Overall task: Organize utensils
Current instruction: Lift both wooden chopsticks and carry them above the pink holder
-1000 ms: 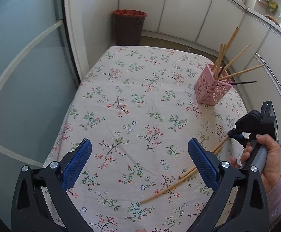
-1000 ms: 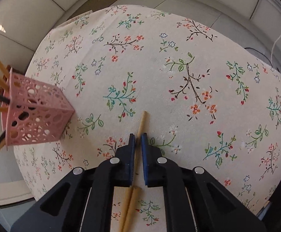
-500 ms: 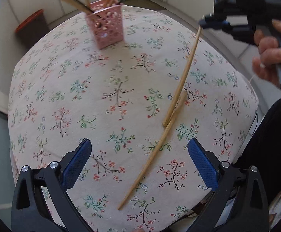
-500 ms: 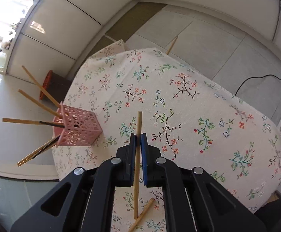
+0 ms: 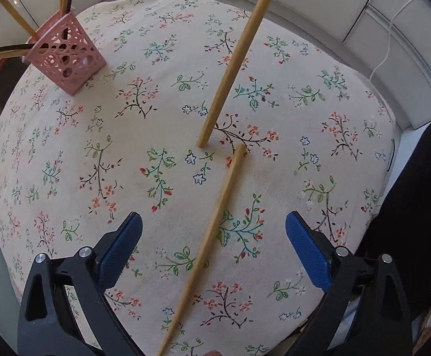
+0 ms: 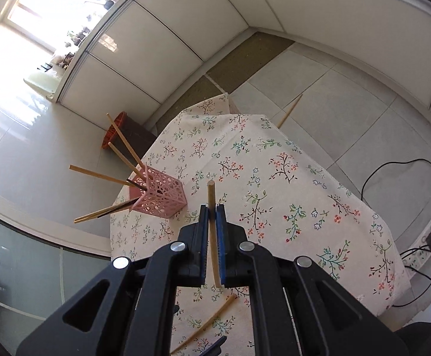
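In the left wrist view my left tool (image 5: 212,249) is wide and closing around the loose chopstick (image 5: 212,231) lying on the tabletop (image 5: 67,148); it could roll from the pads. In the right wrist view my right tool (image 6: 212,237) clamps the lifted chopstick (image 6: 212,204), which could slip before the pink holder (image 6: 159,195) left of centre.

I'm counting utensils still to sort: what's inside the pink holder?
The pink holder has several wooden chopsticks and at least one black stick leaning out of it. Their lower ends and the holder's bottom are hidden by its perforated walls.
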Demonstrator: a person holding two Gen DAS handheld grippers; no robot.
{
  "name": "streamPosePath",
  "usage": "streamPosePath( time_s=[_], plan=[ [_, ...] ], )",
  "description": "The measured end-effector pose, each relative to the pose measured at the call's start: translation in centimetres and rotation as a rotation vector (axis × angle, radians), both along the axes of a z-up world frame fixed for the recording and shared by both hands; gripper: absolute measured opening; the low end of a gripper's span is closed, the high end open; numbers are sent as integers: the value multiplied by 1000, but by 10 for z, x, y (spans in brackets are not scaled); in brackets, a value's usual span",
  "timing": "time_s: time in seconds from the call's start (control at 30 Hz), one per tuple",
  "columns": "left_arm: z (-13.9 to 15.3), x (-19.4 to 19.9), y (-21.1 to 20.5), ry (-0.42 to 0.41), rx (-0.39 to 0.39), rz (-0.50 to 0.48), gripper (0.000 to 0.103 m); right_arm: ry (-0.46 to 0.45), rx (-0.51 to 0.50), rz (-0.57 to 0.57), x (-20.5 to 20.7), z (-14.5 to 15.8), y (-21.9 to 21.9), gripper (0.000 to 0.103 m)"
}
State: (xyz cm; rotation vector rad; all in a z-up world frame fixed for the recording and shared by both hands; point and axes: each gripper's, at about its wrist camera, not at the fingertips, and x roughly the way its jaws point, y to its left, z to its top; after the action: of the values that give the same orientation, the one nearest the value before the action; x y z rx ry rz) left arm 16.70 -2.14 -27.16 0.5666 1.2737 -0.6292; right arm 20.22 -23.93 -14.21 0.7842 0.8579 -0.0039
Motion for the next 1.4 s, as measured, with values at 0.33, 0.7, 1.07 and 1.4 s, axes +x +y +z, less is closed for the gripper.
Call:
streamPosePath(
  time_s=[0.33, 0.7, 1.07, 1.4],
  plan=[
    [26, 8, 41, 31, -72, 129, 6, -17, -4, 61, 0, -1, 14, 6],
    [146, -2, 117, -217, -370, 362, 6, -129, -150, 195, -14, 37, 59, 6],
    [242, 18, 103, -500, -498, 460, 6, -277, -244, 291, -18, 133, 74, 6],
    [288, 48, 80, -587, -503, 470, 6, -401, -238, 293, 3, 211, 67, 6]
  ],
)
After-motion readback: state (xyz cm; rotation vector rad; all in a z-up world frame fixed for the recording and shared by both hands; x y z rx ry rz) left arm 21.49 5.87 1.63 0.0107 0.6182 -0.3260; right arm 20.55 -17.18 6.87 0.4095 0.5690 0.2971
